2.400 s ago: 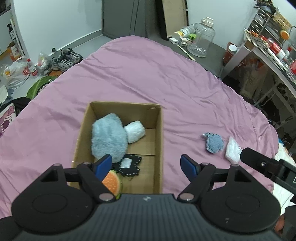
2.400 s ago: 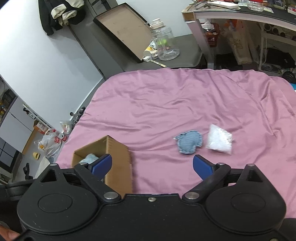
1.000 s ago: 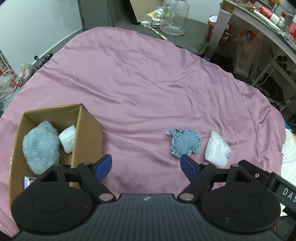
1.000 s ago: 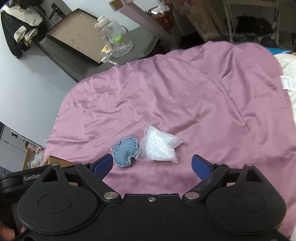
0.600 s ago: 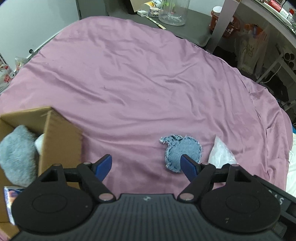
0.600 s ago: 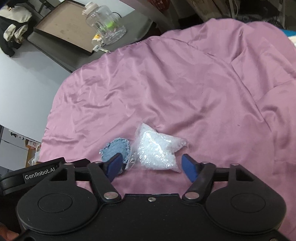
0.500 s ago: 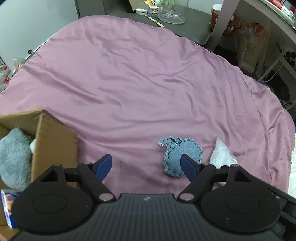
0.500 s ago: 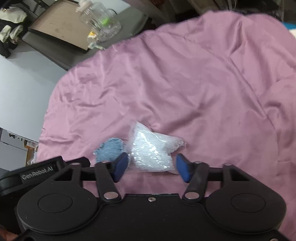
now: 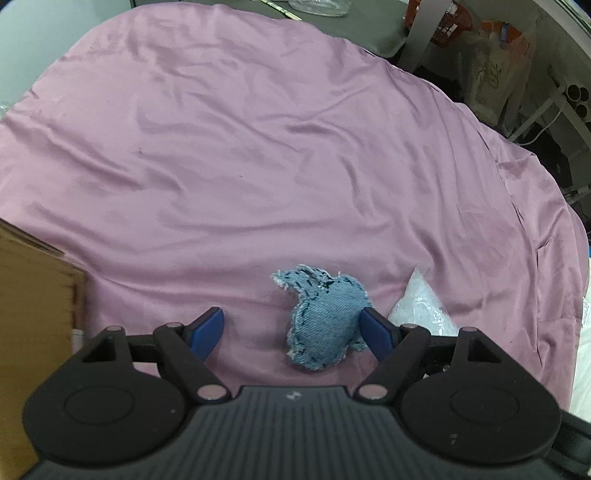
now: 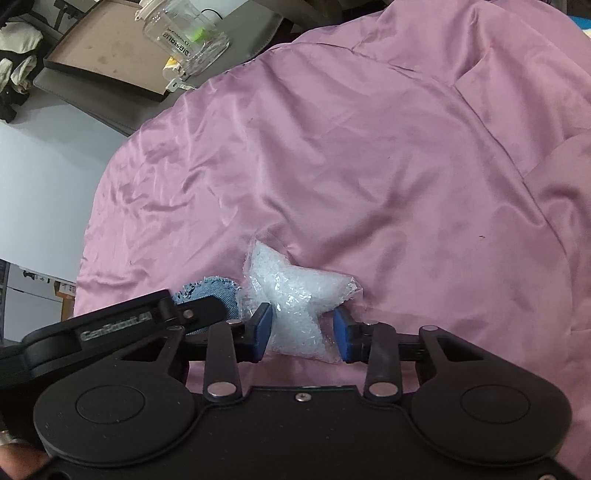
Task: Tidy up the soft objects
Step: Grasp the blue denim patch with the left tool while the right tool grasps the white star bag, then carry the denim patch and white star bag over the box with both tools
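Observation:
A blue denim pouch lies on the pink bedsheet. My left gripper is open around it, its right finger touching the pouch's edge. A clear bag of white filling lies just right of the pouch; it also shows in the left wrist view. My right gripper has its blue pads close on both sides of the bag, pinching its near end. The denim pouch shows partly behind the left gripper's body in the right wrist view.
The cardboard box stands at the left edge of the bed. A glass jar and a flat tray sit on the floor beyond the bed. A desk leg and bags stand at the far right.
Both grippers have moved down and forward onto their objects. The right gripper's fingers have narrowed onto the white bag. The left gripper has swung right from the box to the denim pouch.

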### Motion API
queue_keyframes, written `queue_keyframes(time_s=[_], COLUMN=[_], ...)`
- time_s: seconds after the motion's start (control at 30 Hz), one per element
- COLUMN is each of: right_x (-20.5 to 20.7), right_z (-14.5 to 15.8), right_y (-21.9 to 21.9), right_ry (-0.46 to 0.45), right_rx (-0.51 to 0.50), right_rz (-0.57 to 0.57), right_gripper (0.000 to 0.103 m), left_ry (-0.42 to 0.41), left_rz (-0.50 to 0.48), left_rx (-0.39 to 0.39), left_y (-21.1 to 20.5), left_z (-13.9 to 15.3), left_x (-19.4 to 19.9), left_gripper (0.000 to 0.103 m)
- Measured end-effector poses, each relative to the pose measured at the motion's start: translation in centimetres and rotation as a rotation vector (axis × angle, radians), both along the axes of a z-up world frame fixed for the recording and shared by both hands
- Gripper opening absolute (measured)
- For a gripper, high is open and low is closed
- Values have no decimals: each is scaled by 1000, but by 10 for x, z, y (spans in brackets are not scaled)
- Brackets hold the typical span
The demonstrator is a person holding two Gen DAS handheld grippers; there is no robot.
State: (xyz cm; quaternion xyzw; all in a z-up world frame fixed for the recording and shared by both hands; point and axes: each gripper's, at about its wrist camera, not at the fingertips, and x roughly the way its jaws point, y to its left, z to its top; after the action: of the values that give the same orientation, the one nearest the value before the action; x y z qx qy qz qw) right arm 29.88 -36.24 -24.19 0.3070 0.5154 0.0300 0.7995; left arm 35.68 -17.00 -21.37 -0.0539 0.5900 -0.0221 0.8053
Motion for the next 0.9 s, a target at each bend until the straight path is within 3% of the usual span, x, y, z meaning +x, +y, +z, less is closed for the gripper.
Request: queue_keyframes(time_s=[0.13, 0.27, 0.4, 0.53, 0.9], right_x=[-4, -10, -15, -22, -44], right_z=[6, 11, 18, 30, 65], right_y=[-3, -7, -7, -3, 9], right_ry=[2, 10, 8, -16, -77], right_rx=[-23, -38, -42, -45, -43], right_rz=[14, -1, -4, 0, -13], right_gripper=[34, 33, 33, 33, 33], left_ry=[11, 6, -5, -19, -92], left_rz=[-8, -9, -9, -6, 3], left_rx=[-5, -57, -79, -86, -94], left_y=[-6, -8, -8, -2, 19], left_z=[-6, -1, 9, 21, 61], left_x=[0, -3, -8, -17, -48], left_gripper=[75, 41, 26, 21, 21])
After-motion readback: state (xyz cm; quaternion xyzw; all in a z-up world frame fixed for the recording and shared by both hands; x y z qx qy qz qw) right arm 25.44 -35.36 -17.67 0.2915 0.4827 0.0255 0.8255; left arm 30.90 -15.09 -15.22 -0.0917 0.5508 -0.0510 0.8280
